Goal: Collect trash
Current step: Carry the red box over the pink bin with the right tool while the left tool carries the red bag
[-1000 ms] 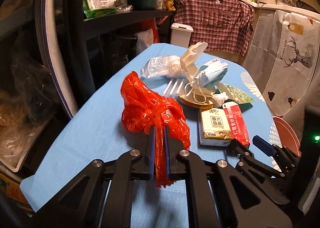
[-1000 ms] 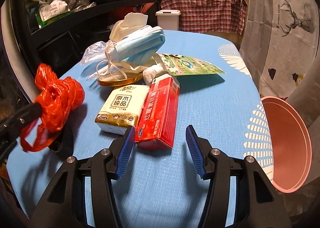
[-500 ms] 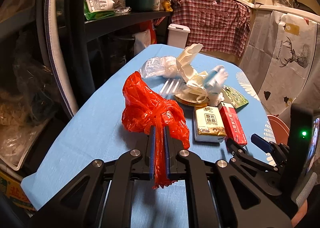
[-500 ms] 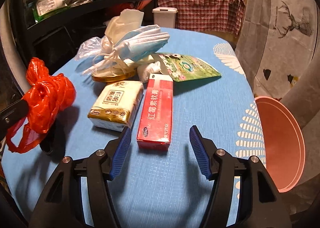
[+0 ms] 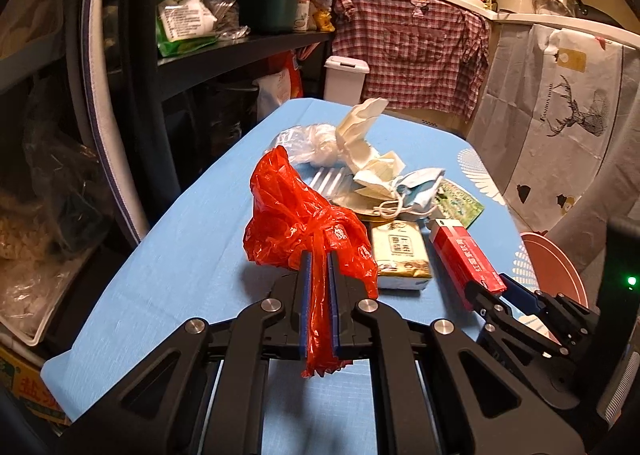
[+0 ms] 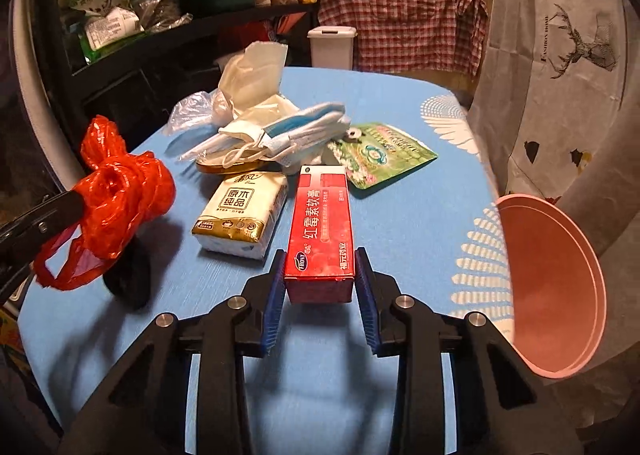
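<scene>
Left gripper has its blue pads pressed tight on the twisted neck of the red plastic bag, and the bag's bulk bunches up just past the fingertips, over the left side of the counter, with a loose tail hanging back between the fingers. Over on the right, the right gripper sits astride the near end of the red toothpaste box; the pads flank both long sides and look to be touching, though whether they are actually squeezing it I cannot tell. The box lies flat, pointing away toward the far edge. Just to its left lies the tissue pack, flat as well. Beyond those two there is a heap: face masks with their ear loops tangled over a gold-rimmed lid, a crumpled clear bag behind, and a green wipes packet lying flat on the right of the pile. A pink bin stands off the counter's right edge, its mouth tilted toward us.
</scene>
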Demonstrator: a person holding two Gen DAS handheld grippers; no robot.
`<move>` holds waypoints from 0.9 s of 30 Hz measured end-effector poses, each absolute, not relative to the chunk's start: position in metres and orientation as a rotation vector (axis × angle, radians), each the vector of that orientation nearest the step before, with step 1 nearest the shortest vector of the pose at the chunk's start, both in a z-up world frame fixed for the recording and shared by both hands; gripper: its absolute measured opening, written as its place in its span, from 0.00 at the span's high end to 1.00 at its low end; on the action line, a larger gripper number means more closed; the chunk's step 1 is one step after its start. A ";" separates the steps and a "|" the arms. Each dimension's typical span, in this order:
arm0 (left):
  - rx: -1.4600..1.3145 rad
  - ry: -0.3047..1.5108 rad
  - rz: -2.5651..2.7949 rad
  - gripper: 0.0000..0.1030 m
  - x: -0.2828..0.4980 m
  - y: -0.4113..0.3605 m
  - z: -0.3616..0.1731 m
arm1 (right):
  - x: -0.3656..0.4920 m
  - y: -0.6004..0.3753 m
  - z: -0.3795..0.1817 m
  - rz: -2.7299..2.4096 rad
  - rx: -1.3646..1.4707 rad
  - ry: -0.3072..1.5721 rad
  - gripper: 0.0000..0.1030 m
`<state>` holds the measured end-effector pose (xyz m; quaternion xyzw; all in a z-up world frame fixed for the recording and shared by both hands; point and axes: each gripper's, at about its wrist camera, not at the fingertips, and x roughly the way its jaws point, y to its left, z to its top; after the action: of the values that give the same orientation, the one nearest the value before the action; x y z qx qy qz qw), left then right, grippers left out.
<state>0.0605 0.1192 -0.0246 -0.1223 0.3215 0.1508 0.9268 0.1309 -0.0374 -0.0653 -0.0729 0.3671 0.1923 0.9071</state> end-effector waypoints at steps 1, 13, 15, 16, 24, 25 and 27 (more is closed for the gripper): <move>-0.251 0.656 0.303 0.93 0.059 0.117 -0.023 | 0.129 -0.040 -0.063 0.396 -0.147 0.756 0.67; -0.210 0.624 0.223 0.93 0.054 0.086 -0.007 | 0.100 -0.092 -0.020 0.341 -0.115 0.672 0.67; -0.200 0.620 0.207 0.93 0.054 0.081 -0.004 | 0.097 -0.100 -0.012 0.329 -0.111 0.653 0.67; -0.195 0.617 0.200 0.93 0.054 0.078 -0.003 | 0.094 -0.107 -0.008 0.318 -0.111 0.639 0.67; -0.148 0.613 0.139 0.93 0.056 0.049 0.006 | 0.084 -0.147 0.020 0.247 -0.092 0.562 0.67; -0.145 0.612 0.131 0.93 0.057 0.046 0.008 | 0.083 -0.153 0.023 0.236 -0.088 0.553 0.67; -0.133 0.612 0.113 0.93 0.059 0.037 0.010 | 0.082 -0.165 0.029 0.212 -0.085 0.537 0.67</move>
<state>0.0594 0.0375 0.0098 -0.0653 0.3008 0.0556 0.9498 0.0822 -0.1648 0.0289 -0.0419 0.2648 0.1046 0.9577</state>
